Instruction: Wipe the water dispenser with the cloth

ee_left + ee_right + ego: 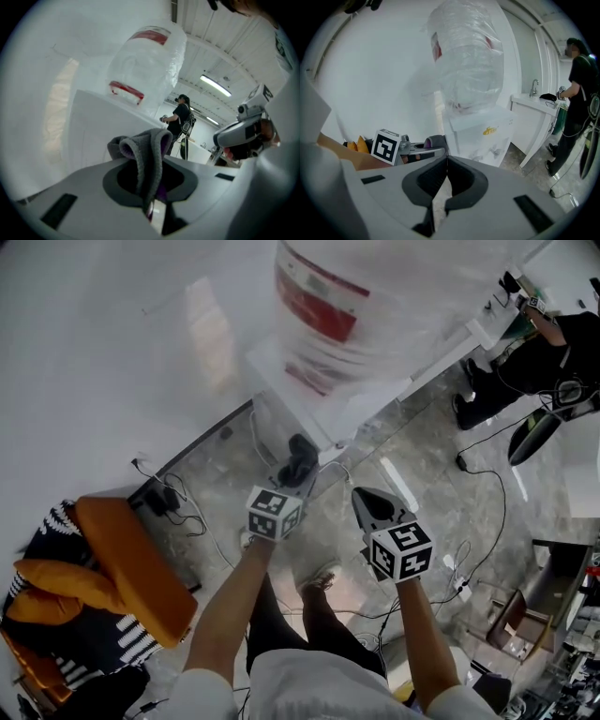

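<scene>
A white water dispenser (323, 395) carries a big clear bottle (347, 296) with a red label. My left gripper (298, 465) is shut on a grey cloth (300, 457), held close to the dispenser's lower front corner. In the left gripper view the cloth (146, 157) sticks up folded between the jaws, with the dispenser (103, 126) just beyond. My right gripper (364, 499) hangs to the right of the left one, shut with nothing in it. In the right gripper view the jaws (446, 159) meet, and the dispenser (485, 133) stands ahead.
An orange cushioned seat (131, 563) with striped cloth stands at the left. Cables (187, 512) trail over the grey floor. A white counter (534, 105) and another person (553, 352) are at the far right. My legs and feet (319, 582) show below.
</scene>
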Demonstrator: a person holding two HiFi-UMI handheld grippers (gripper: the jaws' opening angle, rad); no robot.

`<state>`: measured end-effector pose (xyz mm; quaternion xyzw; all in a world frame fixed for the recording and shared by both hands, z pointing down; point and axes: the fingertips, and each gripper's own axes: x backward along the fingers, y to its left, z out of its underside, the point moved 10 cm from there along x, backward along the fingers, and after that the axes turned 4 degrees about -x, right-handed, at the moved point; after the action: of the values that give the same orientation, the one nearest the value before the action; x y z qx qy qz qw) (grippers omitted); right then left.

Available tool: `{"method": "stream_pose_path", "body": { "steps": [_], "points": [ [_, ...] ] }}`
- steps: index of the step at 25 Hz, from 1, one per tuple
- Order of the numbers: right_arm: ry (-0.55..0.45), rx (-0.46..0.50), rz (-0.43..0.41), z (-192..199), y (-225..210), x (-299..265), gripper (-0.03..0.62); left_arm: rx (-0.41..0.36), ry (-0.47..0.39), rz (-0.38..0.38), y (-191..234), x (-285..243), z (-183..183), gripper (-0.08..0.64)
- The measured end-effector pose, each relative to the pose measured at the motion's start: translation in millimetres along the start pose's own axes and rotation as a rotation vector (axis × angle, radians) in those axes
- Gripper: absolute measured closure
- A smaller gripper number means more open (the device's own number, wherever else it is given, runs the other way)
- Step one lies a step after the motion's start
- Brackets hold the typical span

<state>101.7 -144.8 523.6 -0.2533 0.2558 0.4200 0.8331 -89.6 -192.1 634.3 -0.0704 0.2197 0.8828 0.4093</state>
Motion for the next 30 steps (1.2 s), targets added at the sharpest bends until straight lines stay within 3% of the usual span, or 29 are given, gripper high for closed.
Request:
{"method": "stream_pose_path", "body": {
  "steps": [3,10,20,30],
  "points": [
    [0.012,0.002,-0.002,4.3,-5.5,0.6,0.578,0.158,-0.012,-0.058,17.2,-5.9,16.7,0.483],
    [0.036,-0.001,-0.009,4.8,-11.0,-18.1,0.578,0.291,-0.041,-0.078,53.0,-17.0,32.2,0.483],
    [0.076,-0.025,-0.005,8.8,3.0,-71.6,0.578,0.32,-0.066,-0.134,129.9,-34.1,26.4,0.483],
    [0.131,-0.083,0.062,27.7,20.7,-114.3,0.578,0.288,-0.06,-0.127,197.6,-50.8,37.6,0.483]
  ]
}}
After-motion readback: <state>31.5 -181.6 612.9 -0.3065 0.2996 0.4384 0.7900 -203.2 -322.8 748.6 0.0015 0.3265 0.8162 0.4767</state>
